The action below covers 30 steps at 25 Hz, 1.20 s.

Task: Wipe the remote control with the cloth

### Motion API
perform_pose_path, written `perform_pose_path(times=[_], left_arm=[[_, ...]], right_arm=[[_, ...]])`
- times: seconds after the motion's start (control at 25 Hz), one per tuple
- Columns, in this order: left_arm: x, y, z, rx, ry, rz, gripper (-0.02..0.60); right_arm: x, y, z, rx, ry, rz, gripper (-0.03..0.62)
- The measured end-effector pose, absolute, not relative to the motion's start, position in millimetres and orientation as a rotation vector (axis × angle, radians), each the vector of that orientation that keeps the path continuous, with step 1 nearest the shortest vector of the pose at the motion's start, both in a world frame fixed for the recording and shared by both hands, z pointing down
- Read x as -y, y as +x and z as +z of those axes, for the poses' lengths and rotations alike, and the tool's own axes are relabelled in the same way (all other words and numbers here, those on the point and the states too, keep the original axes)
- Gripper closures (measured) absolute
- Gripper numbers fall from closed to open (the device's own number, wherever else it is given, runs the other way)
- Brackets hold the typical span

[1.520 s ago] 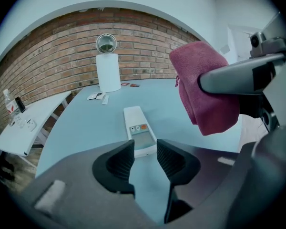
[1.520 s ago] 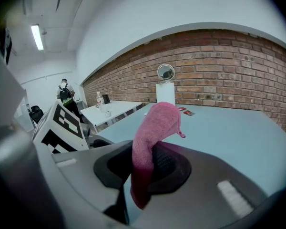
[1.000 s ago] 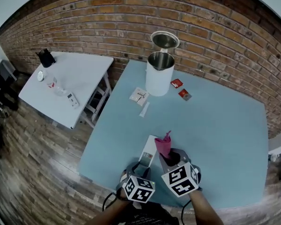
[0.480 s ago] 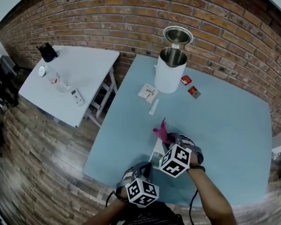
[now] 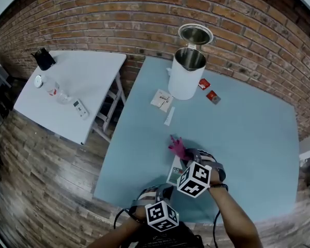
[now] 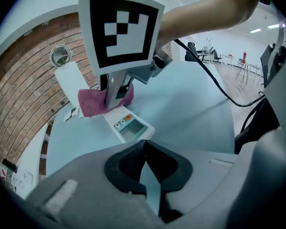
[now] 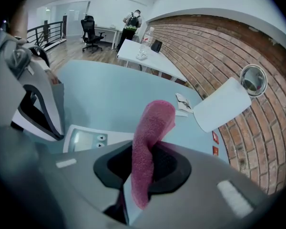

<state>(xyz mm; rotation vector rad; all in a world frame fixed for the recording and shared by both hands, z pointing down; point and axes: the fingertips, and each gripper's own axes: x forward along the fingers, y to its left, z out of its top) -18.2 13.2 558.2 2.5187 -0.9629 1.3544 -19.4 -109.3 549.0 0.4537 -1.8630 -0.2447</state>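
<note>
Remote [image 5: 174,173] lies flat on the counter [image 5: 248,133]. Pink cloth [image 5: 176,146], clenched in the right tool [image 5: 183,156], is now lowered onto remote's far end; a second ago it was held beside the remote. At remote's near end the left tool [image 5: 163,191] has gone from released to clenched, empty. Wiping looks about to start.

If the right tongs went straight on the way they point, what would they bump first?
Probably the remote control. The pink cloth pinched in the right tongs sticks out ahead and seems to touch the remote's far end, on the blue table. Depth is hard to judge.
</note>
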Motion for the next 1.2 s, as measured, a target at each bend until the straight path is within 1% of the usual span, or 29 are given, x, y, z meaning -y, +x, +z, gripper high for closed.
perform_pose_path(times=[0.76,1.2], left_arm=[[-15.0,-21.2,571.1,0.973,2.467,1.354,0.577],[-14.9,-22.8,570.2,0.979,2.448,1.342,0.575]], right_arm=[[31.6,-29.4,546.9,1.965,0.256,-0.090,0.517],[-13.7,-41.4,532.8,2.146,0.201,0.209,0.517]])
